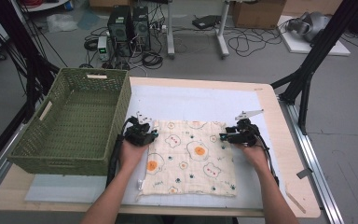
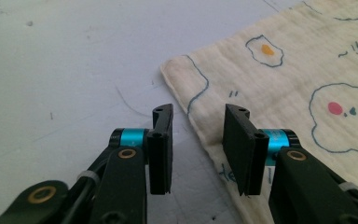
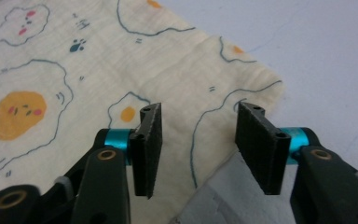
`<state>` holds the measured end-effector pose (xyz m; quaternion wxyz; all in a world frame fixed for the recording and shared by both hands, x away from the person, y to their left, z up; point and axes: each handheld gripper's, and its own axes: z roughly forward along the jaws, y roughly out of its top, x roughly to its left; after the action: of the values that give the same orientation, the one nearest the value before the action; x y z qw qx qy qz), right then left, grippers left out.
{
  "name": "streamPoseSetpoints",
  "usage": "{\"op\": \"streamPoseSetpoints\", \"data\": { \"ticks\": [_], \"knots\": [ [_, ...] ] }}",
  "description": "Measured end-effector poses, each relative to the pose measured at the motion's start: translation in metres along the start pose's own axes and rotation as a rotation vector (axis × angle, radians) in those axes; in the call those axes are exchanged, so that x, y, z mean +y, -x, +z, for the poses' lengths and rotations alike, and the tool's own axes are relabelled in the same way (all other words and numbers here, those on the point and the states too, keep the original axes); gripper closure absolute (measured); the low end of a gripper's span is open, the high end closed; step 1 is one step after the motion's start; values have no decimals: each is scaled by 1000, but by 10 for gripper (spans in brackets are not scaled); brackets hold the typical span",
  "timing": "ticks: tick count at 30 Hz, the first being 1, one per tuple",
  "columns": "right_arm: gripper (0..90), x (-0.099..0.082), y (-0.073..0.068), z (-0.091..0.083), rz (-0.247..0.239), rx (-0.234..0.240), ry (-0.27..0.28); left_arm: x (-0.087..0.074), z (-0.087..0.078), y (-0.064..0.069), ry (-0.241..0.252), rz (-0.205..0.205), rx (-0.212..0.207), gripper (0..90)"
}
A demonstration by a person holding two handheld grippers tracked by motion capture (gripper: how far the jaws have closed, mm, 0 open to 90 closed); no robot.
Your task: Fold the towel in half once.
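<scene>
- The cloth is a cream, crinkled muslin square printed with orange-yolked fried eggs, outlined bear faces with red cheeks and small dark paw marks; it lies flat on the pale mat between the two hand-held grippers.
- The left hand-held gripper sits at the cloth's far left corner, its black flat jaws spread apart with nothing between them. In the left gripper view the hemmed cloth edge runs under its right-hand jaw, and the left-hand jaw is over bare, scuffed mat.
- The right hand-held gripper sits at the far right corner, jaws likewise spread and empty. In the right gripper view the rounded corner of the cloth lies ahead of and beneath the jaws.
- Each gripper has matte black ribbed pads, turquoise metal sleeves and brass-coloured rivets.
- The woven green basket, rectangular with slot handles and a small pale tag on its far rim, stands just beyond the left gripper's outer side, on the light wooden worktop.
- Small printed marks on the cloth are too tiny to read.
</scene>
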<state>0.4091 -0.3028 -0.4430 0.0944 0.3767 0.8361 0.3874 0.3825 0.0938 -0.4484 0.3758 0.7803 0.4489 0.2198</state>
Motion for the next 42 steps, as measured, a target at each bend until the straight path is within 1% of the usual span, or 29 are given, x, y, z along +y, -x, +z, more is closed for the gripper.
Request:
{"op": "streamPoseSetpoints", "data": {
  "ticks": [2, 3, 4, 5, 6, 7, 9, 11, 14, 16, 17, 19, 20, 22, 24, 26, 28, 29, 30, 32, 34, 35, 36, 37, 39, 40, 42],
  "knots": [
    [556, -1, 2, 0, 3, -15, -4, 0, 2, 1, 10, -5, -12, 702],
    [584, -2, 3, 0, -2, -22, 1, 0, 2, 2, 10, 1, -20, 730],
    [617, -2, 3, -1, 3, -30, -4, 0, 2, 3, 10, 10, -22, 775],
    [651, -2, 3, -1, -2, -42, -4, 0, 2, 4, 10, 19, -22, 801],
    [693, -2, 2, -1, -8, -53, -2, 0, 2, 5, 10, 19, -25, 829],
    [737, -2, 3, -1, -10, -53, 2, 0, 3, 4, 12, 14, -33, 847],
    [822, -3, 4, -1, 9, -28, 6, 0, 2, 3, 13, 8, -40, 860],
    [862, -3, 5, 0, 17, -5, 11, 0, 2, 3, 16, 2, -40, 866],
    [871, -4, 7, -2, 36, 20, 22, 1, -1, 3, 29, -19, -37, 869],
    [872, -3, 6, -6, 38, 28, 47, 3, -4, 5, 43, -9, -33, 870],
    [873, -2, 6, -8, 38, 30, 61, 4, -7, 6, 57, 0, -29, 870],
    [873, 1, 4, -16, 32, 40, 89, 5, -11, 6, 78, -9, -30, 872],
    [873, 2, 3, -20, 26, 40, 96, 6, -13, 6, 86, -11, -26, 872],
    [873, 2, 2, -27, 28, 49, 110, 6, -17, 7, 102, -7, -25, 872],
    [873, 1, 1, -34, 22, 61, 109, 6, -23, 9, 117, -1, -17, 873],
    [873, 1, -2, -39, 21, 73, 110, 4, -30, 10, 135, -1, -19, 873],
    [873, -1, -6, -44, 21, 89, 128, 0, -36, 13, 148, -7, -21, 872],
    [873, -2, -9, -46, 21, 96, 129, -2, -38, 14, 154, -11, -21, 873],
    [873, -3, -11, -48, 21, 104, 127, -3, -41, 17, 153, -5, -21, 873],
    [872, -6, -16, -51, 2, 123, 118, -7, -49, 23, 174, 18, -23, 873],
    [872, -10, -24, -56, -5, 141, 117, -11, -54, 28, 171, 27, -44, 872],
    [872, -12, -27, -58, -13, 148, 120, -13, -57, 31, 164, 39, -48, 872],
    [872, -13, -31, -61, -23, 152, 117, -17, -61, 35, 170, 49, -50, 872],
    [872, -16, -35, -65, -34, 154, 111, -21, -63, 36, 162, 62, -53, 872],
    [872, -21, -39, -70, -45, 158, 121, -26, -68, 37, 153, 70, -54, 872],
    [872, -23, -41, -72, -46, 162, 116, -30, -70, 37, 151, 64, -54, 872],
    [872, -30, -44, -75, -54, 162, 103, -37, -75, 36, 142, 69, -57, 872]
  ]
}}
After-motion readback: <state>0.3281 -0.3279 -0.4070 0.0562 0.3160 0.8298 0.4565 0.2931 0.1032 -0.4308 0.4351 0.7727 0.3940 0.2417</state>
